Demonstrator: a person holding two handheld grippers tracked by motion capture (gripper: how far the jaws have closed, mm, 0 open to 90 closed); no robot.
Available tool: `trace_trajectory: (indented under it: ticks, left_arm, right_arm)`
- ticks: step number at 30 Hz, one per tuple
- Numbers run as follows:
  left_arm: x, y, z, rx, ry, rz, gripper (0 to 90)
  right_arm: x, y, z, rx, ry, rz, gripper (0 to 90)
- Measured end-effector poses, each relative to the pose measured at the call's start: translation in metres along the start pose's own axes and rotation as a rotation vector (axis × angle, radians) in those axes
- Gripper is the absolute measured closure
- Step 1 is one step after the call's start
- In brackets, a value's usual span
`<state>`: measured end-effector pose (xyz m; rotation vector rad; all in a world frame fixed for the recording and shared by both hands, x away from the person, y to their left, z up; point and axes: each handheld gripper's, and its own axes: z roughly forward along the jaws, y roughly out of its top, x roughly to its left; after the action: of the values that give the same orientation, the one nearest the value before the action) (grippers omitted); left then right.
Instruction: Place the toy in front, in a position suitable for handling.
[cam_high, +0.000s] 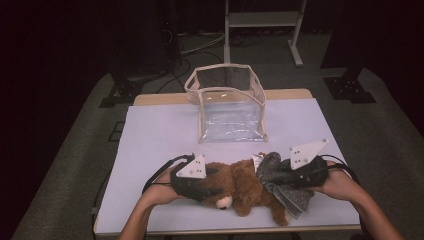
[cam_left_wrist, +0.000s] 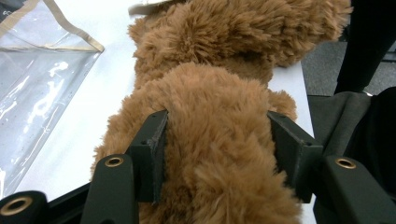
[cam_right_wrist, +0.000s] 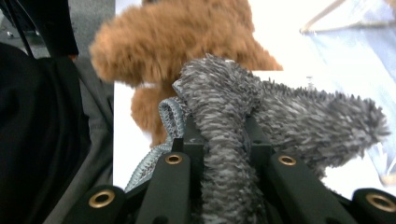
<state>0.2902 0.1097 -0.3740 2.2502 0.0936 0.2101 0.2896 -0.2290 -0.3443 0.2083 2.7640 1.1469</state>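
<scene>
A brown plush teddy bear (cam_high: 240, 189) lies on its side near the front of the white table (cam_high: 160, 130). A grey fuzzy cloth (cam_high: 291, 197) is draped over the bear's right end. My left gripper (cam_high: 212, 182) is shut on the bear's head end. In the left gripper view both jaws press into the brown fur (cam_left_wrist: 215, 93) around the left gripper (cam_left_wrist: 217, 140). My right gripper (cam_high: 281, 175) is shut on the grey cloth (cam_right_wrist: 299, 112). In the right gripper view a fold of it is pinched in the right gripper (cam_right_wrist: 224, 135), and the bear (cam_right_wrist: 173, 32) lies beyond.
A clear plastic bag with beige trim (cam_high: 230, 100) stands open at the back middle of the table; it also shows in both gripper views as the bag (cam_left_wrist: 42, 93) and the bag (cam_right_wrist: 355, 28). A metal stand (cam_high: 262, 30) is on the floor behind. The person's forearms enter from the bottom.
</scene>
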Motion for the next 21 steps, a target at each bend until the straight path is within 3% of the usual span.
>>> trace_trajectory:
  ticks: [5, 8, 12, 17, 19, 21]
  left_arm:
    - [-0.002, 0.001, 0.001, 0.002, 0.001, 0.002, 42.7]
    - [-0.002, 0.0, 0.0, 0.0, 0.0, 0.0, 42.6]
    - [-0.002, 0.0, 0.0, 0.001, 0.002, 0.003, 42.6]
    - [-0.003, 0.003, 0.0, 0.003, -0.003, 0.012, 42.7]
    - [-0.002, 0.003, 0.001, 0.005, -0.003, 0.012, 42.7]
    - [-0.002, 0.003, 0.001, 0.003, -0.005, 0.009, 42.7]
  right_arm:
    - [0.002, 0.023, 0.009, -0.06, 0.035, -0.045, 75.7]
    - [0.006, 0.033, 0.018, -0.047, 0.05, -0.067, 75.6]
    - [0.001, 0.02, 0.017, -0.017, 0.048, -0.044, 75.6]
    - [-0.008, -0.009, -0.005, -0.001, -0.008, 0.042, 75.5]
    - [-0.009, -0.011, -0.013, -0.027, -0.007, 0.062, 75.5]
    - [-0.007, -0.003, -0.019, -0.05, -0.003, 0.044, 75.5]
